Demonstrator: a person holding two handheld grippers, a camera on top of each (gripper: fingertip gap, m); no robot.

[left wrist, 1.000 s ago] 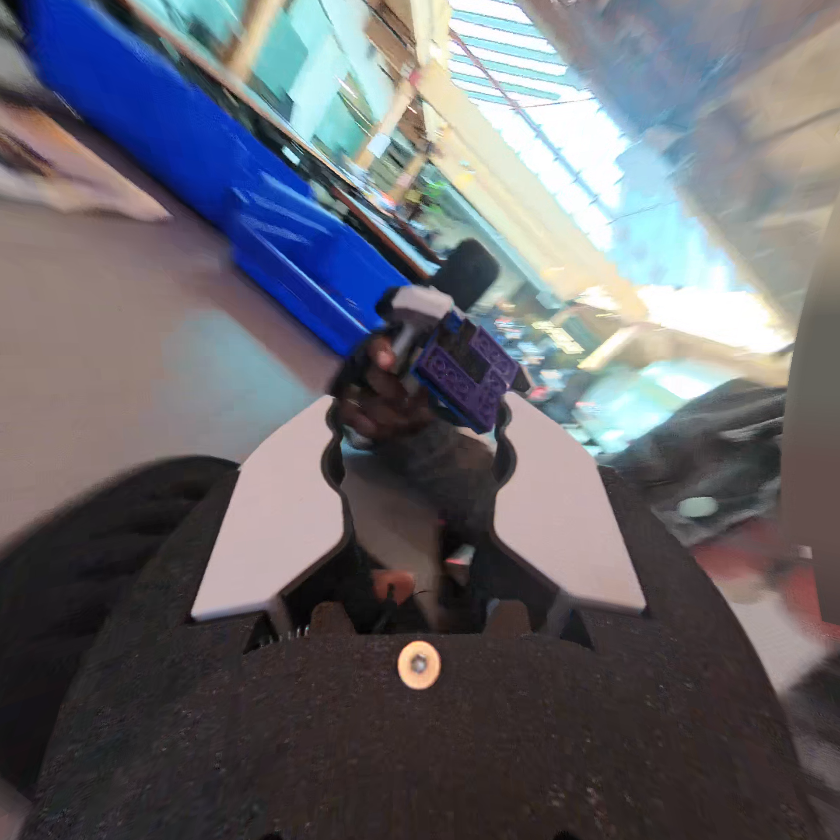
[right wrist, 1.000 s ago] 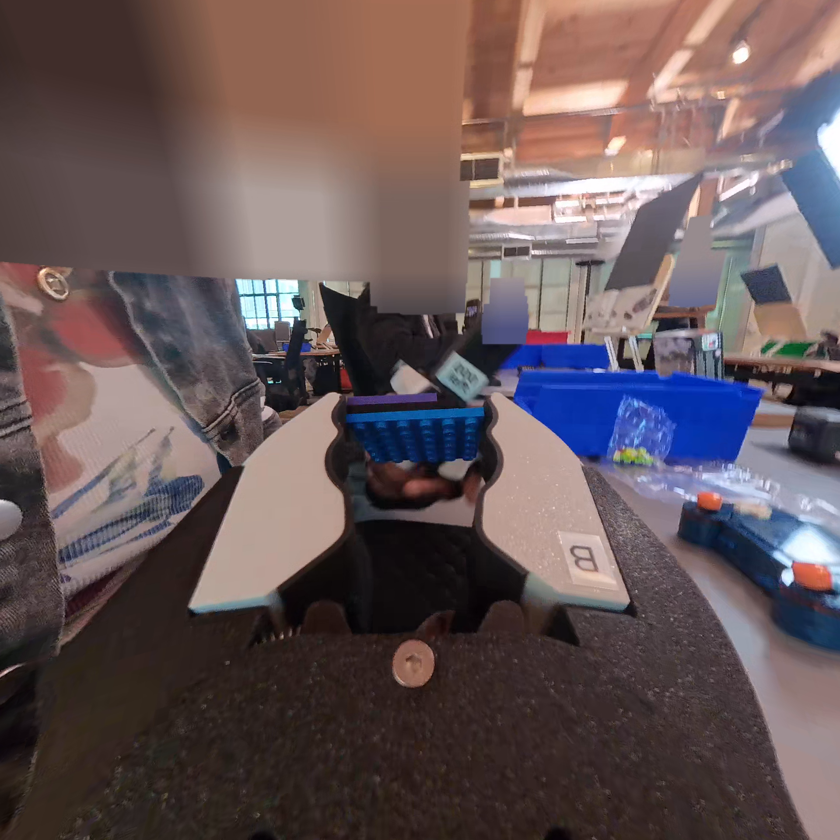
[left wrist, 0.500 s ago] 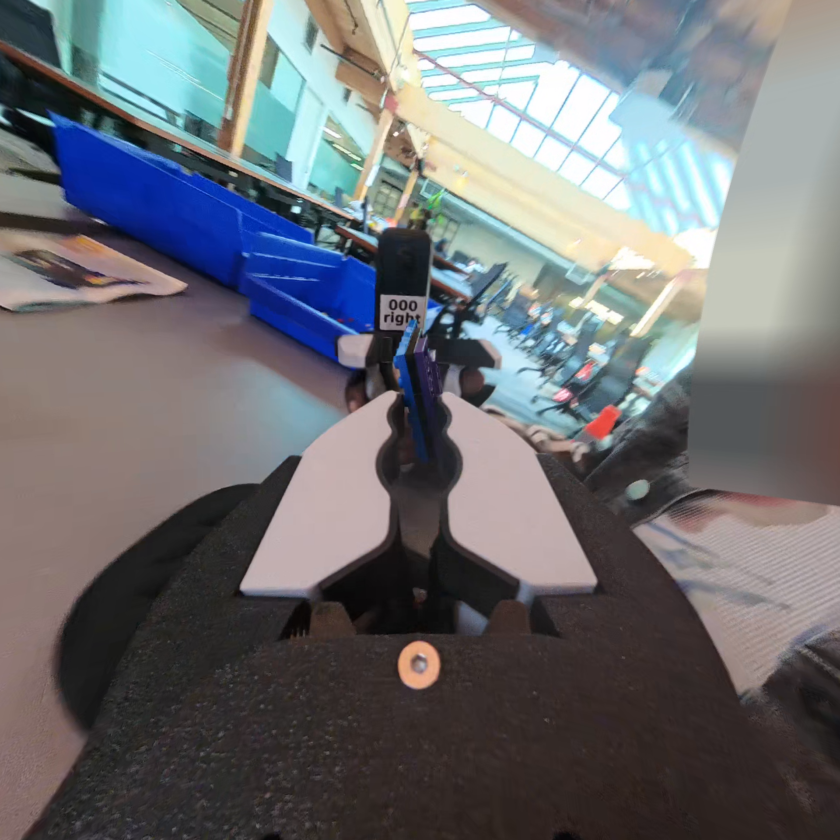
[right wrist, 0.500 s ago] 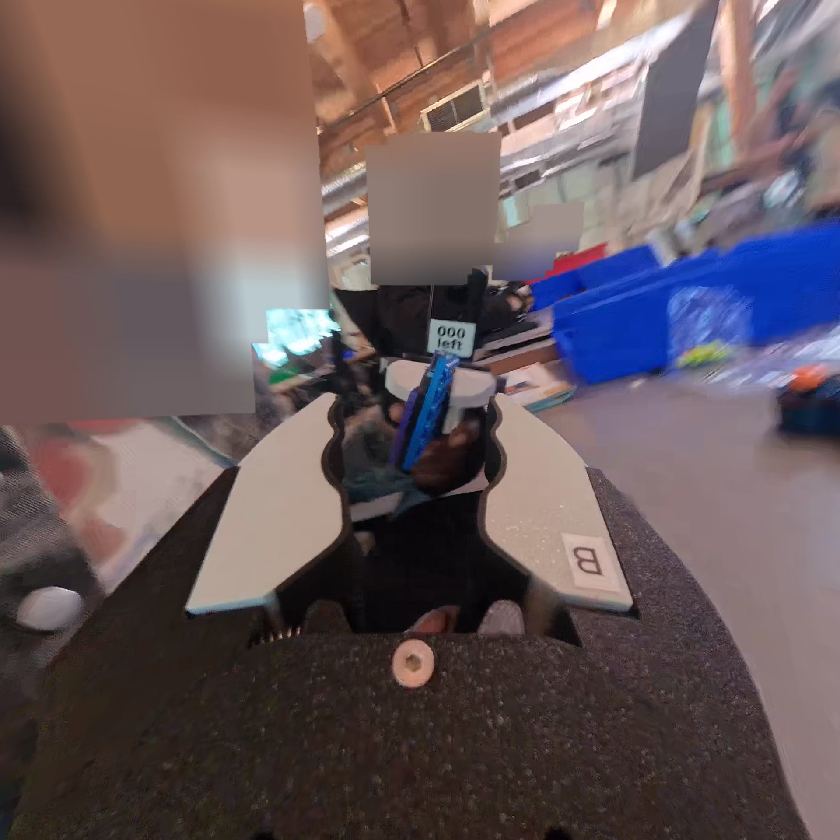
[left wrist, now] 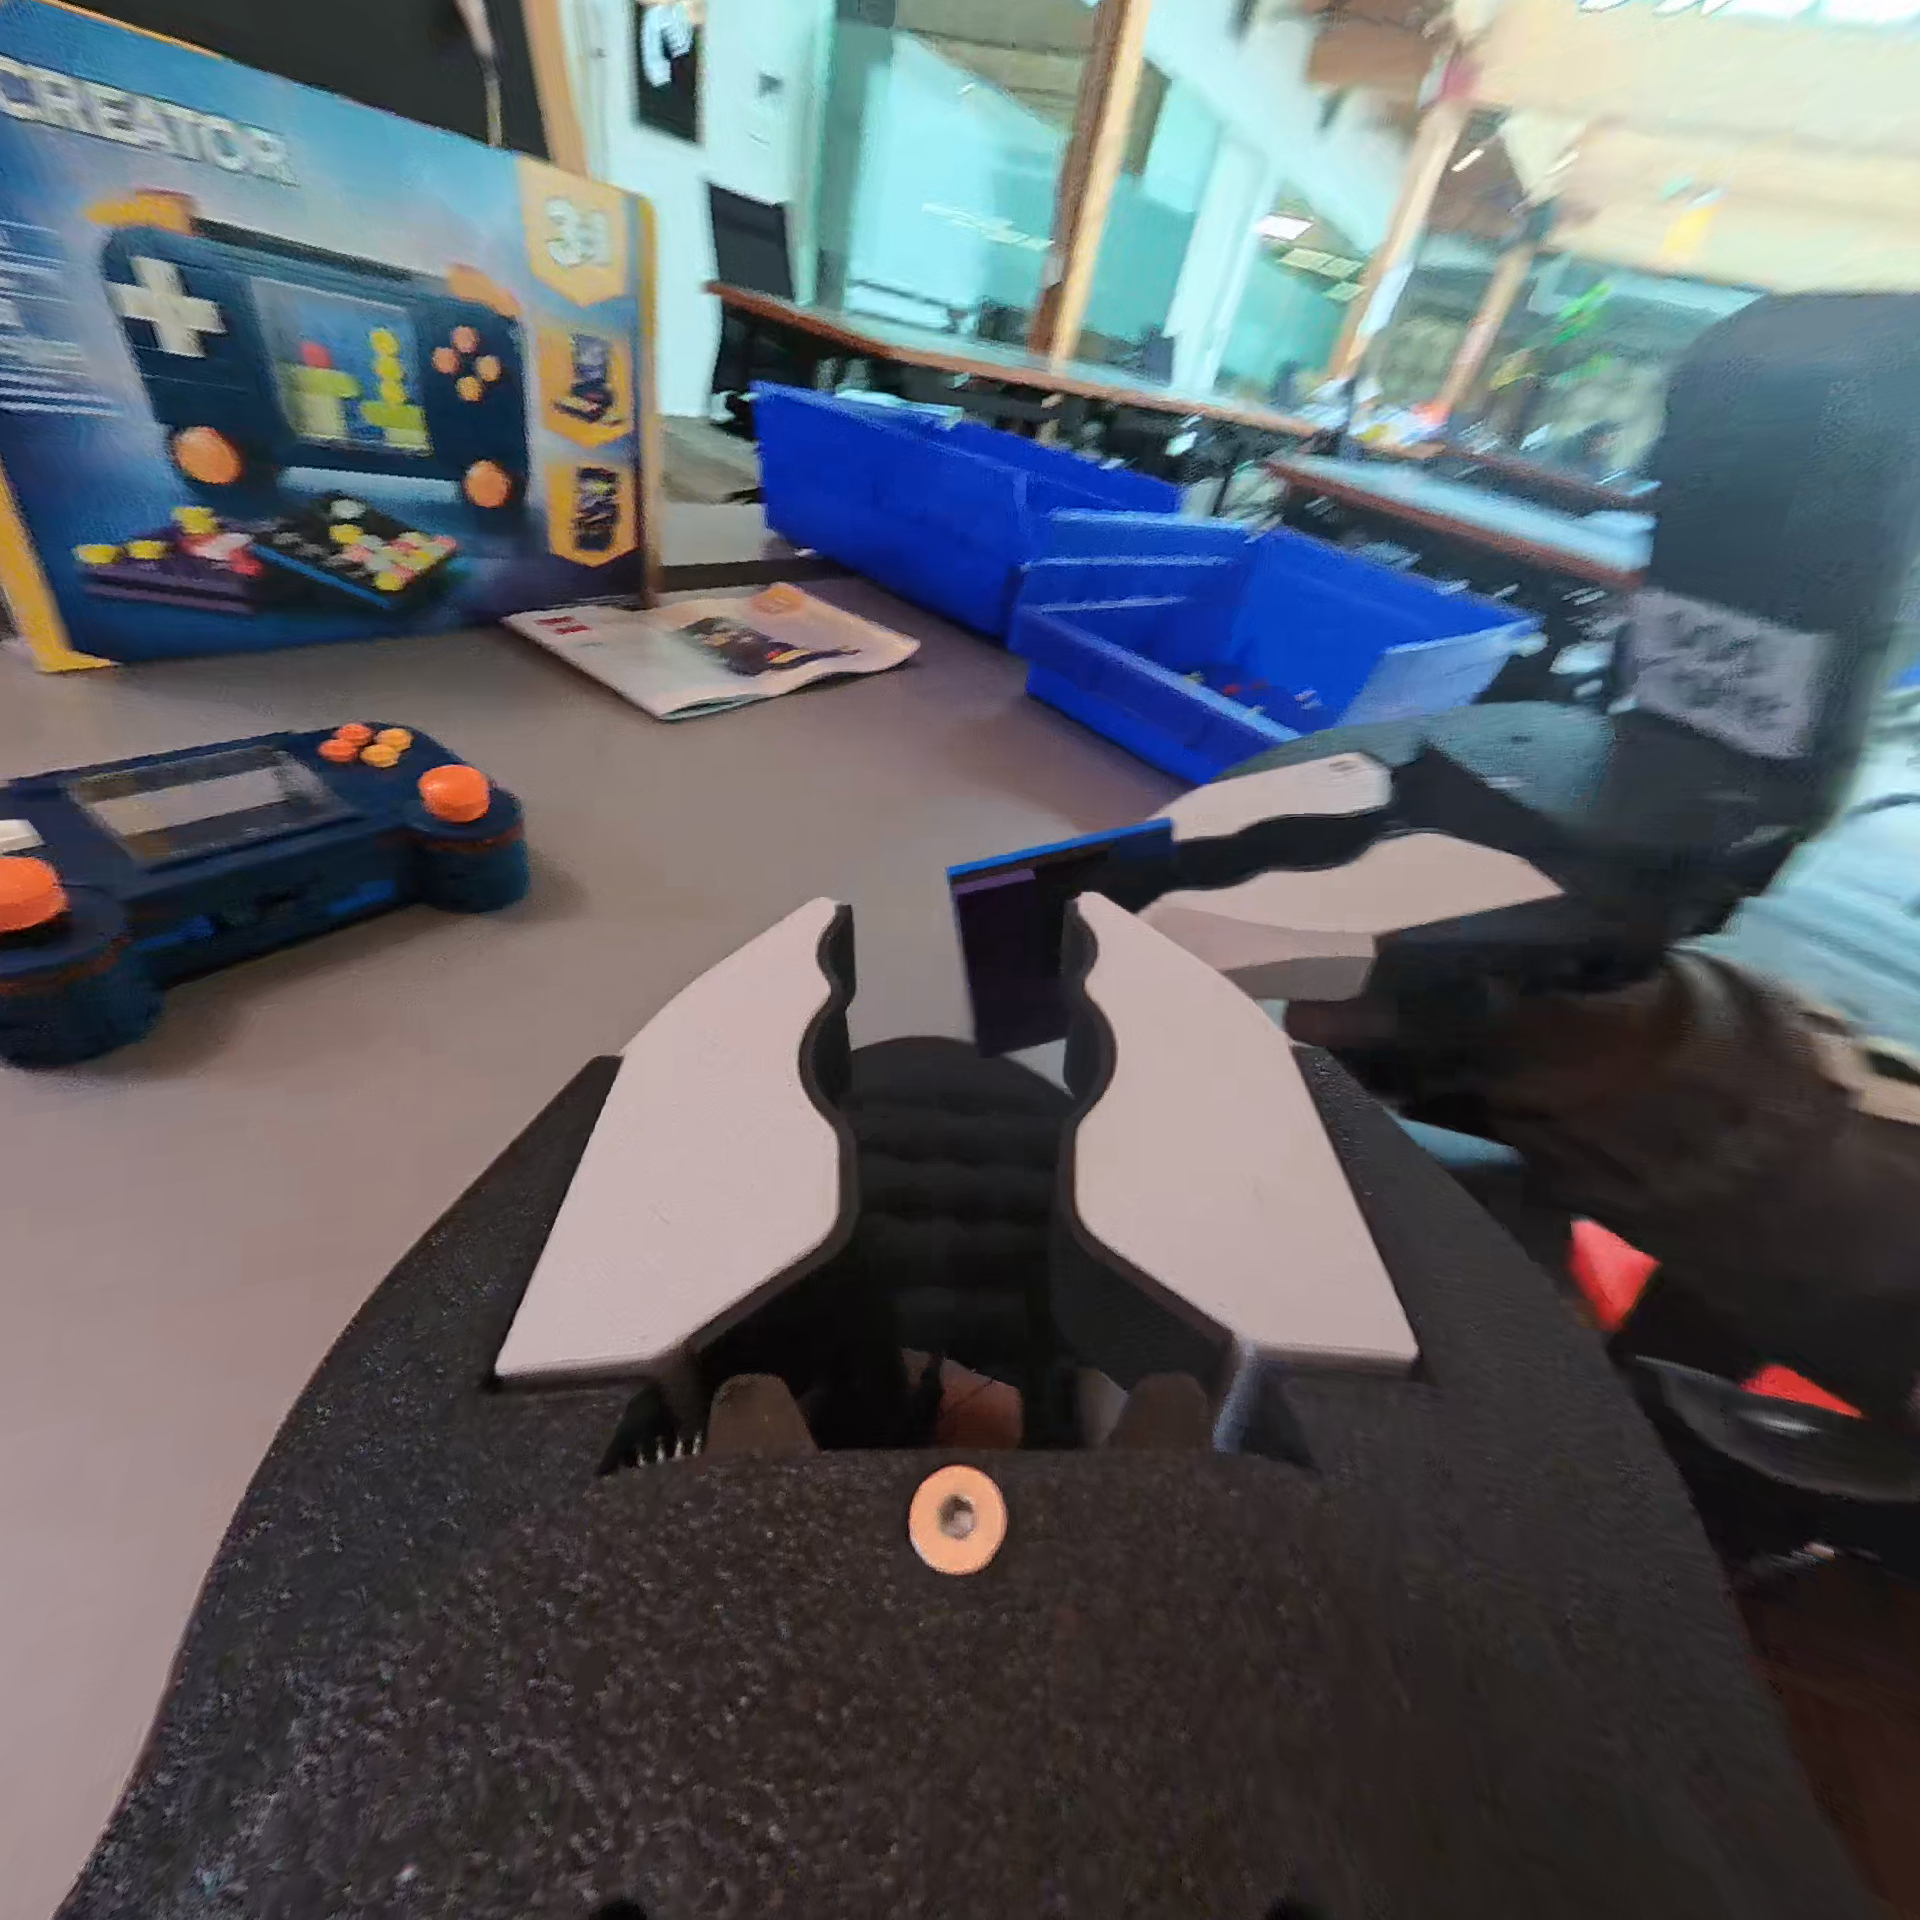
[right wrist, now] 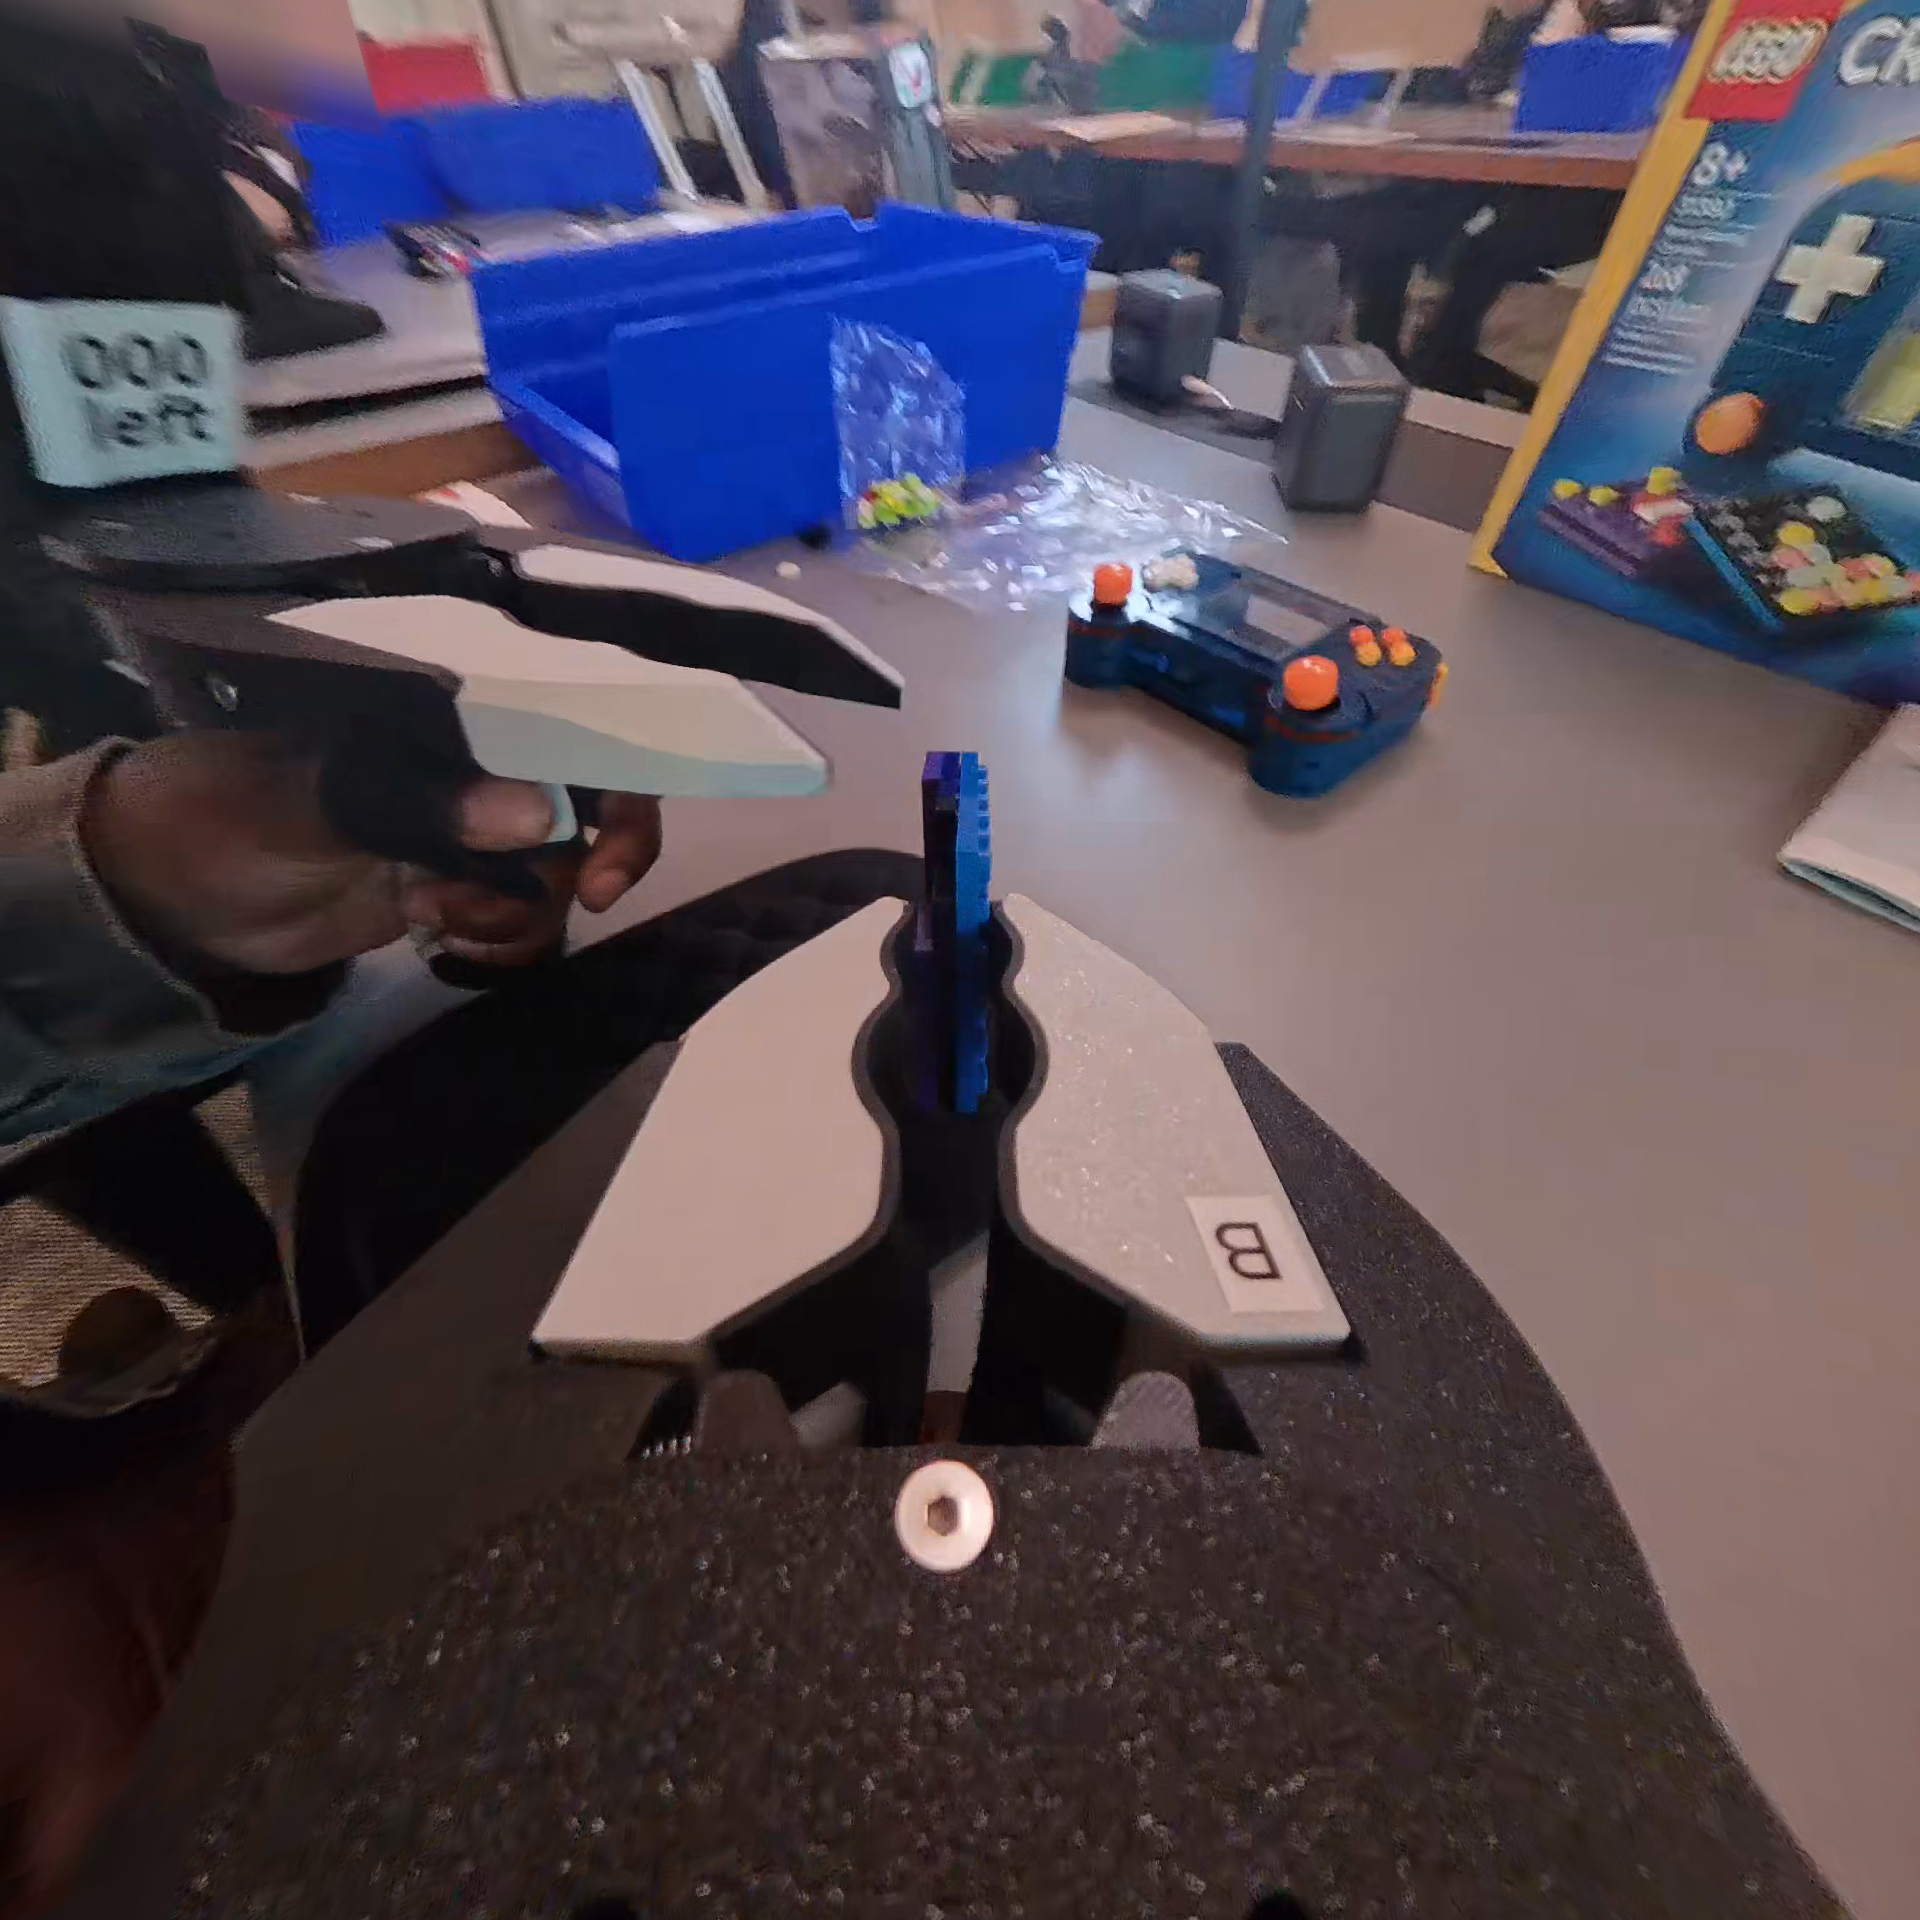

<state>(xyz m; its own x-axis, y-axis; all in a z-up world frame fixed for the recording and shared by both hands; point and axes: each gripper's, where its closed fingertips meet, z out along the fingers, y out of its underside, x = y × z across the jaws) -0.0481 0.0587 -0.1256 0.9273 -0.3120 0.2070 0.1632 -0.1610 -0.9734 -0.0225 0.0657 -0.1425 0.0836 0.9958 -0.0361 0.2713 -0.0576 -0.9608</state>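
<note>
right gripper [right wrist: 948, 914] was pinched shut on a stack of thin brick plates [right wrist: 956, 883], one blue and one purple, held on edge and sticking up out past the tips, above the grey table [right wrist: 1507, 1091]. left gripper [left wrist: 956, 930] had its jaws apart with nothing gripped; in the left wrist view the plate stack [left wrist: 1013, 956] sat in the gap, close against the right finger, while the right gripper [left wrist: 1164, 852] came in from the right and carried it. in the right wrist view the left gripper [right wrist: 862, 727] hung just left of the stack and a bit above it, apart from it, with a hand [right wrist: 312, 873] round its handle.

farther out, a dark blue brick-built handheld game console [right wrist: 1257, 665] with orange buttons lay on the table. beyond it were clear plastic bags [right wrist: 997, 530], a blue bin [right wrist: 769, 364] and, far right, the toy box [right wrist: 1745, 343]. a booklet [left wrist: 717, 644] lay in front of the box in the left wrist view.

risk, as a guess: only the low edge of the plates was pinched, so a knock from the left finger could twist them, split blue from purple or drop them. both views were blurred, so exact contact was hard to tell.
</note>
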